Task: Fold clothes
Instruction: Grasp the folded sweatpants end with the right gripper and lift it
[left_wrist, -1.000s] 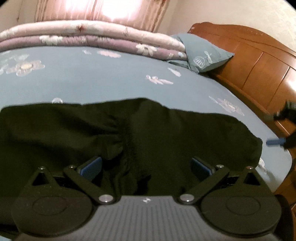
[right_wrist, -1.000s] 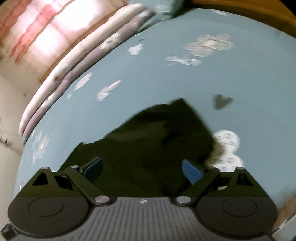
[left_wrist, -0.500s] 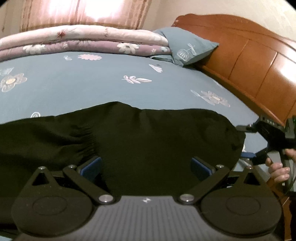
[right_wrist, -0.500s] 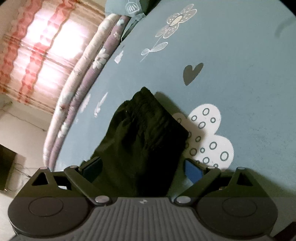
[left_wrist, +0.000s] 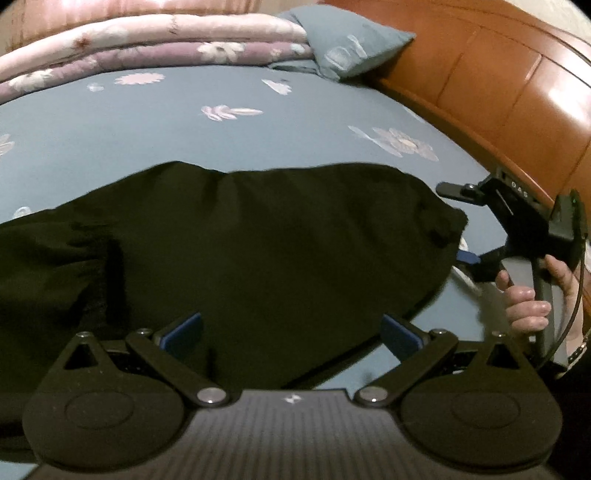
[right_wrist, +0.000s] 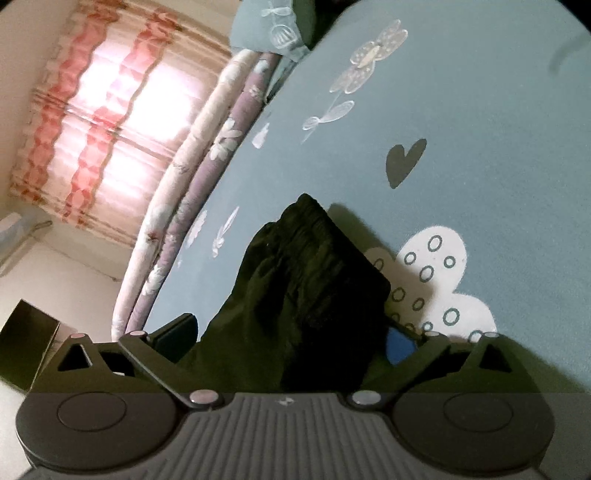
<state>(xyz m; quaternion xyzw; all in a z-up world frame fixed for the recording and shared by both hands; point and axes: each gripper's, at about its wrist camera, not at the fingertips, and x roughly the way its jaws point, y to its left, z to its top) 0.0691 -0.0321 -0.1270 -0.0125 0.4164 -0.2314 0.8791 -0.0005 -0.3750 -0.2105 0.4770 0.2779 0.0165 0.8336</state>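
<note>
Your bed sheet fills most of both views — blue, printed with pale flowers, with a dark heart and a white spotted flower in the right wrist view. Against its far edge lies a rolled pink and purple quilt, a blue pillow at its end beside the wooden headboard; a striped pink curtain glows behind. The black garment lies spread across the sheet in front of you (its gathered band shows at the left side and again at the far corner in the right wrist view). Your left gripper has its blue pads wide apart over the cloth, clamping nothing. Your right gripper is likewise spread wide, the garment's end bunched between the pads — its jaws are not closed on it. Your right hand grips that handle.
</note>
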